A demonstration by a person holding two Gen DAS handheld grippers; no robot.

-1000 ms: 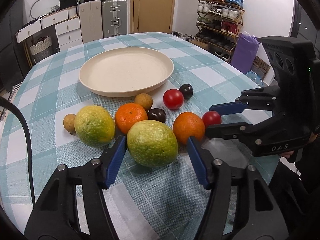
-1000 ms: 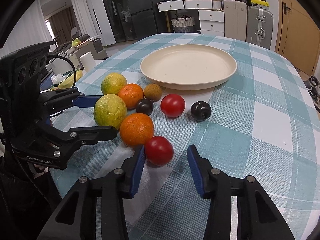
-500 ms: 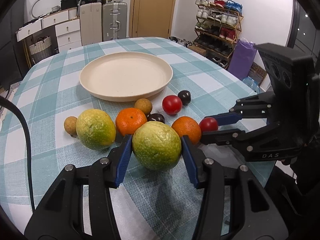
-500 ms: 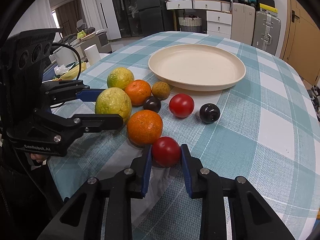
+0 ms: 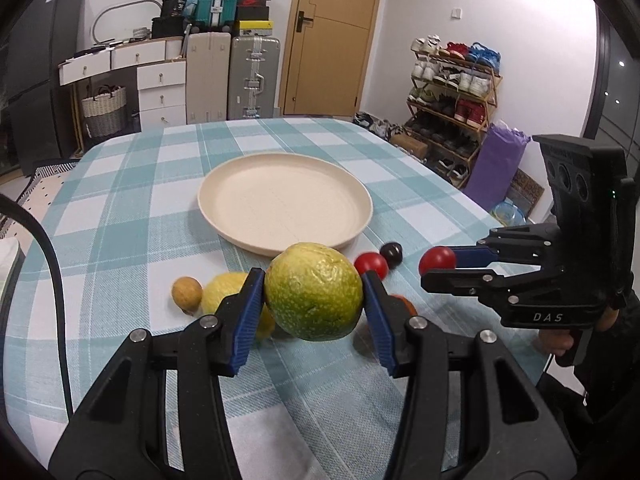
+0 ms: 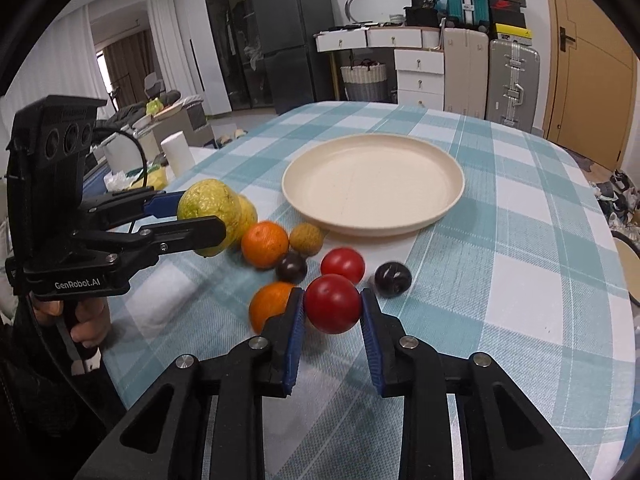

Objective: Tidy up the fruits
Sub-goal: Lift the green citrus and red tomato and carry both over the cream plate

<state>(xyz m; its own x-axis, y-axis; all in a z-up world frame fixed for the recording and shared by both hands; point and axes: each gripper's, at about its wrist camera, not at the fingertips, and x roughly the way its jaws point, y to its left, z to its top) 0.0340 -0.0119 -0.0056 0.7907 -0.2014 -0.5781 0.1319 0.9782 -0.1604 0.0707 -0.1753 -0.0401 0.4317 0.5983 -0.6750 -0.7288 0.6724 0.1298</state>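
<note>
a: what are the two tongs doing?

b: the left tongs [image 5: 314,304] are clamped on a large yellow-green citrus fruit [image 5: 314,292], one blue pad pressed against each side. the fruit looks lifted clear of the counter [image 5: 120,208], which wears a teal and white checked cloth. the right tongs [image 6: 332,312] are squeezed tight on a red tomato [image 6: 332,303], also raised off the cloth.

a: where is the plate?

b: a round cream plate [image 6: 452,184] sits on the counter beyond the fruit, with nothing on it. both held fruits are on the near side of it, not over it.

a: what fruit remains on the cloth?

b: from the right wrist view, an orange [image 6: 265,244] lies beside a small brown round fruit [image 6: 306,239], which sits just in front of the plate's rim. a dark plum [image 6: 291,267] is tucked just below those two. a second tomato [image 6: 343,266] lies right behind the held one, and another dark plum [image 6: 393,279] sits to its right. a second orange [image 6: 270,306] lies partly hidden behind the left pad of the right tongs. a second yellow-green citrus [image 6: 248,212] shows behind the lifted one.

a: anything else?

b: from the left wrist view, another small brown fruit [image 5: 186,293] sits at the left end of the group. a person's hand [image 6: 86,322] grips the left tool's handle.
</note>
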